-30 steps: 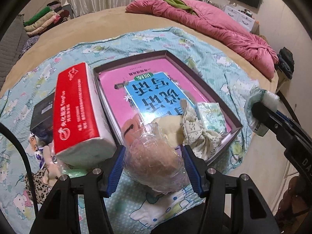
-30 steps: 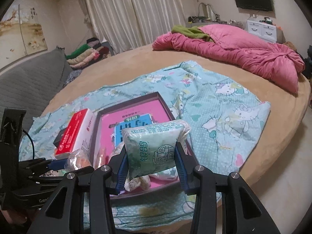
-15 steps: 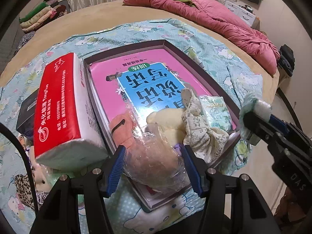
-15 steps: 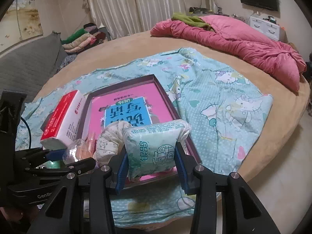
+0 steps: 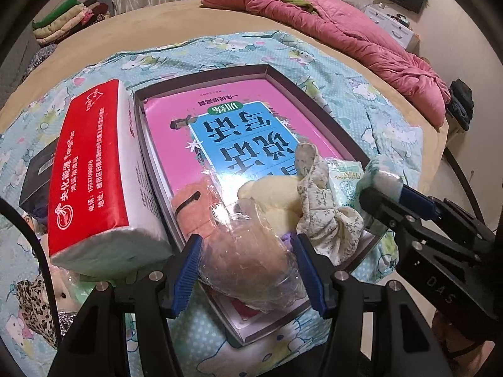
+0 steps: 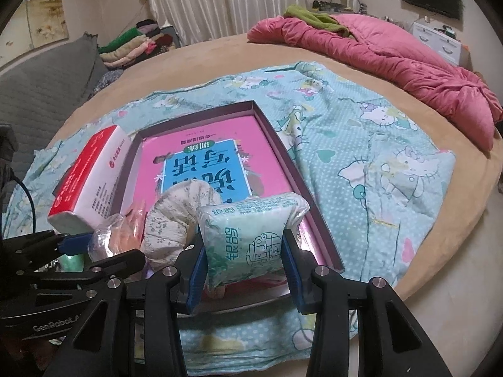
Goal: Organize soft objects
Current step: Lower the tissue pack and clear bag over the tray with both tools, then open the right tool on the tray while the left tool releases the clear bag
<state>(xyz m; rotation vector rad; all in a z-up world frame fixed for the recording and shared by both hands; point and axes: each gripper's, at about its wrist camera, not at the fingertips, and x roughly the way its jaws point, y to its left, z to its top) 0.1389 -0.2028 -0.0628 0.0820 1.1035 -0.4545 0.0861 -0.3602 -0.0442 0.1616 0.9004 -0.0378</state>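
Left wrist view: your left gripper (image 5: 248,268) clamps a plastic-wrapped soft toy (image 5: 251,260) over the tray (image 5: 317,100); your right gripper (image 6: 243,268) squeezes a tissue pack (image 6: 248,235), both poised for dropping in.

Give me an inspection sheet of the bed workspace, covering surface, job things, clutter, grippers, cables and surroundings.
Surface: round bed with a cartoon-print sheet spread on it.
Job's things: shallow box holding a pink book, a floral cloth, a cream plush and an orange plush; red tissue pack leaning on the box's left wall.
Clutter: black box and leopard-print cloth left of the tissue pack.
Grippers: left hand-held gripper shut on a plastic-wrapped toy; right hand-held gripper shut on a green tissue packet.
Cables: black cable by the left gripper.
Surroundings: pink quilt, folded clothes, curtains.
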